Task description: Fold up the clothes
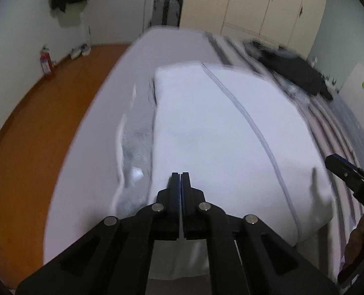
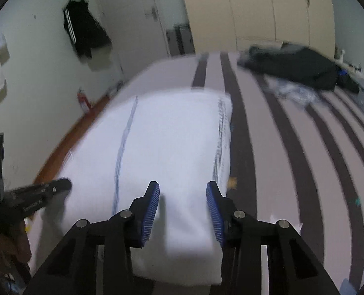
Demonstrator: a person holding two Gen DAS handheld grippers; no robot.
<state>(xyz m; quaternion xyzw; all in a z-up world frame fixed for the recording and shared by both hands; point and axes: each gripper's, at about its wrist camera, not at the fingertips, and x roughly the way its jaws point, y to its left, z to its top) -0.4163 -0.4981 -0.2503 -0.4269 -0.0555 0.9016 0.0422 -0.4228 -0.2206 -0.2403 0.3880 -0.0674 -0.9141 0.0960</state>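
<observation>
A white folded cloth [image 1: 219, 127] [image 2: 169, 142] with a thin blue line across it lies flat on the bed. My left gripper [image 1: 181, 175] is shut, its fingers pressed together just above the cloth's near edge. No cloth is seen rising into them. In the right wrist view the left gripper [image 2: 64, 184] shows at the cloth's near left corner. My right gripper [image 2: 183, 189] is open above the near right part of the cloth, which lies below the gap and is not pressed by the blue pads [image 2: 152, 204]. The right gripper [image 1: 332, 161] also shows at the right edge of the left wrist view.
The bed [image 2: 280, 159] has a pale sheet with dark stripes. A pile of dark clothes [image 2: 297, 68] lies at its far right. A crumpled pale layer [image 1: 135, 135] lies left of the cloth. Orange floor [image 1: 34, 135] and a fire extinguisher [image 1: 45, 61] are on the left, wardrobes [image 2: 268, 7] behind.
</observation>
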